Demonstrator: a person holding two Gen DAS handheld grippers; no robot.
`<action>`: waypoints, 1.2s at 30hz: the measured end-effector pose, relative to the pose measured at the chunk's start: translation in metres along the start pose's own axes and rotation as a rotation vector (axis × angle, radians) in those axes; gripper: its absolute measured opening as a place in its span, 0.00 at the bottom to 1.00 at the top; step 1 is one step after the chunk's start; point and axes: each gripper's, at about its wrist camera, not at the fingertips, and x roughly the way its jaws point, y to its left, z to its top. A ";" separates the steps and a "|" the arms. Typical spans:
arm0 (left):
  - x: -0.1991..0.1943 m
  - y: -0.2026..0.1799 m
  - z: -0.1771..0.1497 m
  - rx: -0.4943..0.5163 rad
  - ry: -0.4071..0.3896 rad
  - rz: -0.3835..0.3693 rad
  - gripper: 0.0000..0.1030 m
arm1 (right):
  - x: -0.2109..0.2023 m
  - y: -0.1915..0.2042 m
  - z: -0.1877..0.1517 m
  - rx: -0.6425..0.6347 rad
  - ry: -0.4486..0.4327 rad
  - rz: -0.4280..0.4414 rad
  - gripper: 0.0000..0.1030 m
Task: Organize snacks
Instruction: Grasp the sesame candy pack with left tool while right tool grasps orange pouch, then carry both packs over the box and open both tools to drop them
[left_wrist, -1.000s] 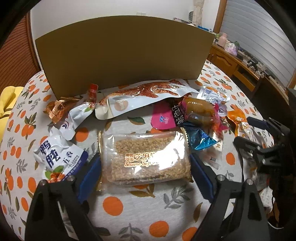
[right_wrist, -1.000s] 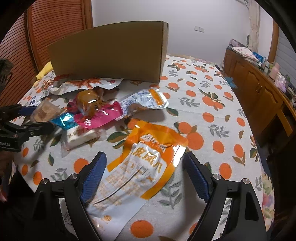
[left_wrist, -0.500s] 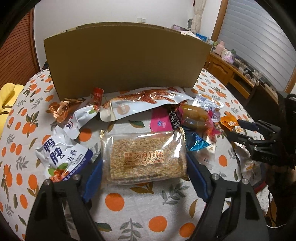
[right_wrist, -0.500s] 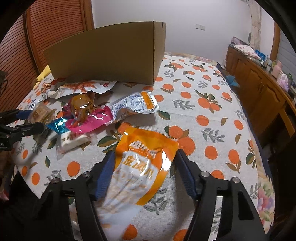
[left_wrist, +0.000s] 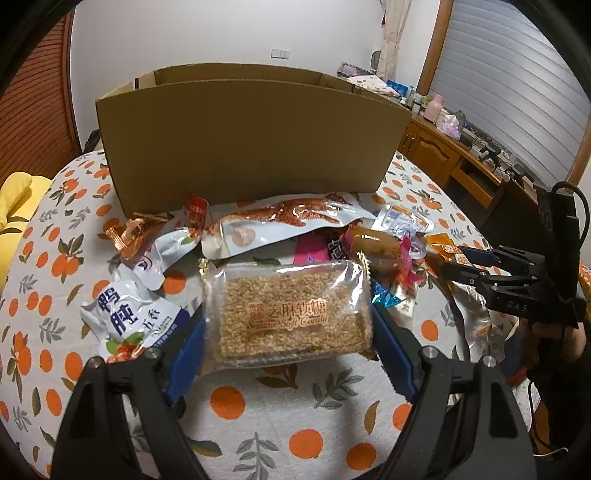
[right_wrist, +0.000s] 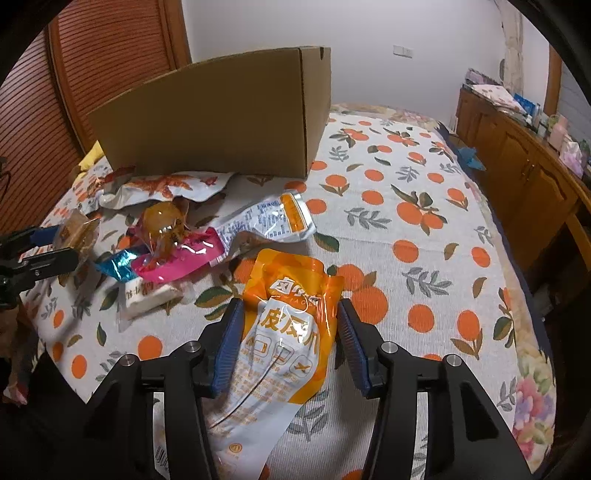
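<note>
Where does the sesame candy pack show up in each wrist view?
Left wrist: sesame candy pack sits centre, between the left gripper fingers.
Right wrist: same pack at far left edge, in that gripper.
Shared landmark: cardboard box behind the snacks.

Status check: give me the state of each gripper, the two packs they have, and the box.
Left gripper: shut on sesame candy pack.
Sesame candy pack: gripped by both side edges, sealed.
Right gripper: shut on orange pouch.
Orange pouch: pinched, sides buckled, sealed.
Cardboard box: upright, top open.
</note>
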 end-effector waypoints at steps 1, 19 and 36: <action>-0.001 0.000 0.001 -0.001 -0.004 -0.001 0.80 | -0.001 0.000 0.001 0.002 -0.009 0.001 0.50; -0.007 0.000 0.011 0.006 -0.034 -0.007 0.80 | -0.004 0.017 0.029 -0.062 -0.078 0.028 0.29; -0.046 0.000 0.063 0.039 -0.162 -0.021 0.80 | -0.067 0.054 0.100 -0.180 -0.280 0.034 0.30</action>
